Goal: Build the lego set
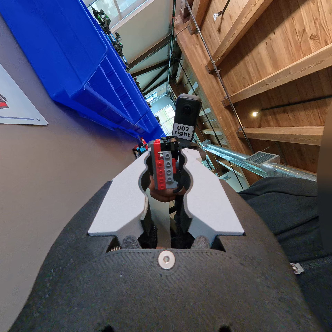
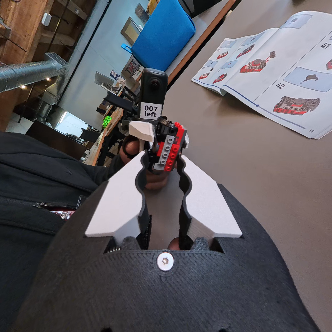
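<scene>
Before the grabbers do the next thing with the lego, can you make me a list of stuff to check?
1. Left gripper holds the lego model: ok, its fingers close on both sides of it.
2. Right gripper holds the model: cannot tell, its fingers sit around the lower end, contact unclear.
3. Model off the table: ok, it is held up in the air.
4. Instruction booklet open and visible: ok, lying flat on the table.
5. Next piece ready: cannot tell, no loose piece shows.
6. Blue bin clear of the grippers: ok, it sits off to the side.
</scene>
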Available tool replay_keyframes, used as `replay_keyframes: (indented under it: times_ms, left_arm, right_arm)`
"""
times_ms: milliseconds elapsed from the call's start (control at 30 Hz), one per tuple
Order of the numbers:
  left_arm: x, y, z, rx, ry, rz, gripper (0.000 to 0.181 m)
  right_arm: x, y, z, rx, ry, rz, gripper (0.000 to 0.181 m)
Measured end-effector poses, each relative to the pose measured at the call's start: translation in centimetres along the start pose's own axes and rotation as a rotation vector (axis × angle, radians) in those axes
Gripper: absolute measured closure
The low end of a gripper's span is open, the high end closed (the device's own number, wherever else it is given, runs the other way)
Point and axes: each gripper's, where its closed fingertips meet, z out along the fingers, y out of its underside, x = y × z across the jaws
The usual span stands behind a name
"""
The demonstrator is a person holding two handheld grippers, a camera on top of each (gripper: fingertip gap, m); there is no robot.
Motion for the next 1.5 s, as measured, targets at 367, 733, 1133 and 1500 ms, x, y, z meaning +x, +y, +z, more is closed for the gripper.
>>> replay_keyframes:
  times_ms: [367, 733, 1133, 1500]
  left_arm:
    - [0.2, -0.1, 0.0, 0.022, -0.027, 0.017, 0.152]
    - [-0.2, -0.9, 0.2, 0.111, -0.050, -0.047, 0.152]
    - [-0.1, -1.7, 0.7, 0.214, -0.029, -0.091, 0.152]
    - [0.9, -0.9, 2.3, 0.232, 0.039, 0.016, 0.152]
  right_arm:
    - [-0.1, -0.1, 0.2, 0.010, 0.059, -0.049, 0.151]
    - [0.3, -1.0, -0.1, 0.108, 0.119, -0.094, 0.147]
    - [0.2, -1.7, -2.0, 0.225, 0.027, 0.041, 0.139]
    - [-0.2, -1.2, -2.1, 0.267, -0.008, 0.064, 0.146]
